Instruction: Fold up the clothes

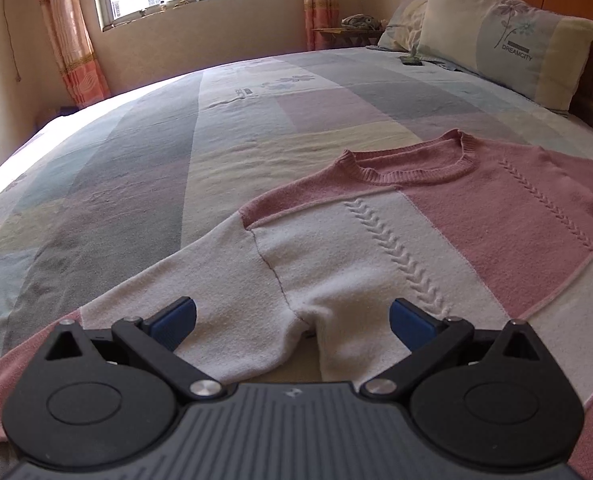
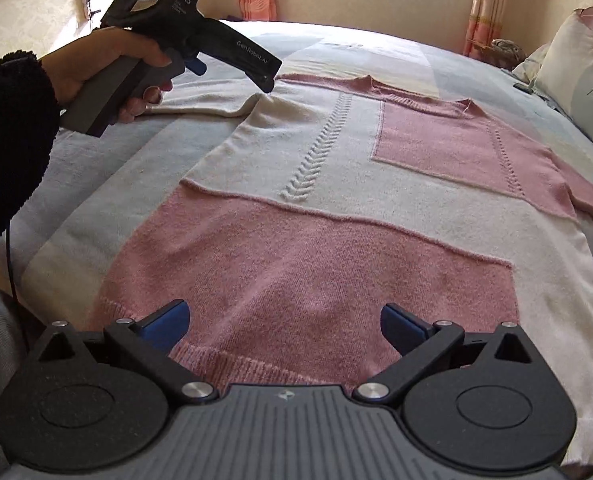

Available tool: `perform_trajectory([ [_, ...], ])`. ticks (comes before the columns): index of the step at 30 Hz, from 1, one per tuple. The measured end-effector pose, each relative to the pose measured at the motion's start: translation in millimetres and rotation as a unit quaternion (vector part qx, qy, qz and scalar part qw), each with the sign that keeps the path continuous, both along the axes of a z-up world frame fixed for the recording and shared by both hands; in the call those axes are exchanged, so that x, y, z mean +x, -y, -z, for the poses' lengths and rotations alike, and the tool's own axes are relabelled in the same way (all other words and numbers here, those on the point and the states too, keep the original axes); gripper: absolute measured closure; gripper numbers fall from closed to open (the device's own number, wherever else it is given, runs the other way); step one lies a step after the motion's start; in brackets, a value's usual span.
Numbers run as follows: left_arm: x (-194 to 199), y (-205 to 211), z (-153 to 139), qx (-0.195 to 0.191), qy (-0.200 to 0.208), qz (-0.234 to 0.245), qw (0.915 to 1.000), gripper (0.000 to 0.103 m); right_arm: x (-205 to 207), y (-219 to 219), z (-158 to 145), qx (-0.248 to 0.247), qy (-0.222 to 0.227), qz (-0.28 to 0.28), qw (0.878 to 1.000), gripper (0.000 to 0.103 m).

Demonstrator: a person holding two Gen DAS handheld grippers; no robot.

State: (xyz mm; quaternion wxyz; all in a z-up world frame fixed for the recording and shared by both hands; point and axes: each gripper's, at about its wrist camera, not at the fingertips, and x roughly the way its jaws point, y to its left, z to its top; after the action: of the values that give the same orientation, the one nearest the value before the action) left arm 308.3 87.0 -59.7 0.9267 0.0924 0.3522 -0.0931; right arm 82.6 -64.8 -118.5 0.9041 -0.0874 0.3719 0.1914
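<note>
A pink and cream knit sweater [image 2: 336, 208] lies flat on the bed, front up, neckline toward the pillows. In the left wrist view my left gripper [image 1: 292, 318] is open, its blue pads spread over the armpit where the cream sleeve [image 1: 168, 280] meets the sweater [image 1: 436, 240] body. The right wrist view shows that left gripper [image 2: 266, 84] held by a hand, tip low over the same armpit. My right gripper [image 2: 284, 324] is open above the pink hem, nothing between its pads.
The bed [image 1: 136, 152] has a pastel patchwork cover. Pillows [image 1: 504, 36] lean on the wooden headboard at the right, with a small dark object [image 1: 412, 62] in front of them. A window and curtains stand behind. A dark sleeve [image 2: 8, 140] and cable are at left.
</note>
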Motion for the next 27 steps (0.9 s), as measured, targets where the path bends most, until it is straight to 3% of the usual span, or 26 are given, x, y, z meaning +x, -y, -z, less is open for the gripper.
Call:
perform_trajectory([
  [4, -13.7, 44.1, 5.1, -0.010, -0.019, 0.082, 0.9964, 0.001, 42.7, 4.5, 12.0, -0.024, -0.003, 0.038, 0.999, 0.000],
  [5, -15.4, 53.9, 10.5, -0.005, -0.027, 0.098, 0.9948, 0.001, 45.8, 8.6, 19.2, -0.030, -0.023, 0.052, 0.998, 0.000],
  [7, -17.1, 72.0, 23.8, 0.018, -0.041, 0.119, 0.9919, 0.001, 33.6, 25.5, 24.7, 0.004, -0.031, 0.068, 0.997, 0.000],
  [9, -17.6, 84.7, 35.9, 0.048, -0.051, 0.125, 0.9897, 0.001, 14.4, 32.6, 27.1, -0.001, -0.022, 0.071, 0.997, 0.000],
  [11, -21.2, 92.0, 42.2, 0.055, -0.062, 0.134, 0.9875, 0.001, -3.8, 34.7, 30.4, -0.006, -0.002, 0.077, 0.997, 0.000],
  [18, -60.6, 95.7, 20.7, 0.004, -0.056, 0.118, 0.9914, 0.001, -14.6, 35.7, 34.4, 0.009, 0.024, 0.094, 0.995, 0.000],
  [24, -65.8, 93.8, 44.9, 0.004, -0.088, 0.088, 0.9923, 0.000, -19.7, 45.5, 25.9, 0.024, 0.006, 0.067, 0.997, 0.000],
  [27, -59.5, 81.2, 49.8, -0.033, -0.099, 0.085, 0.9909, 0.000, -22.1, 61.9, 13.3, 0.039, 0.028, 0.079, 0.996, 0.000],
])
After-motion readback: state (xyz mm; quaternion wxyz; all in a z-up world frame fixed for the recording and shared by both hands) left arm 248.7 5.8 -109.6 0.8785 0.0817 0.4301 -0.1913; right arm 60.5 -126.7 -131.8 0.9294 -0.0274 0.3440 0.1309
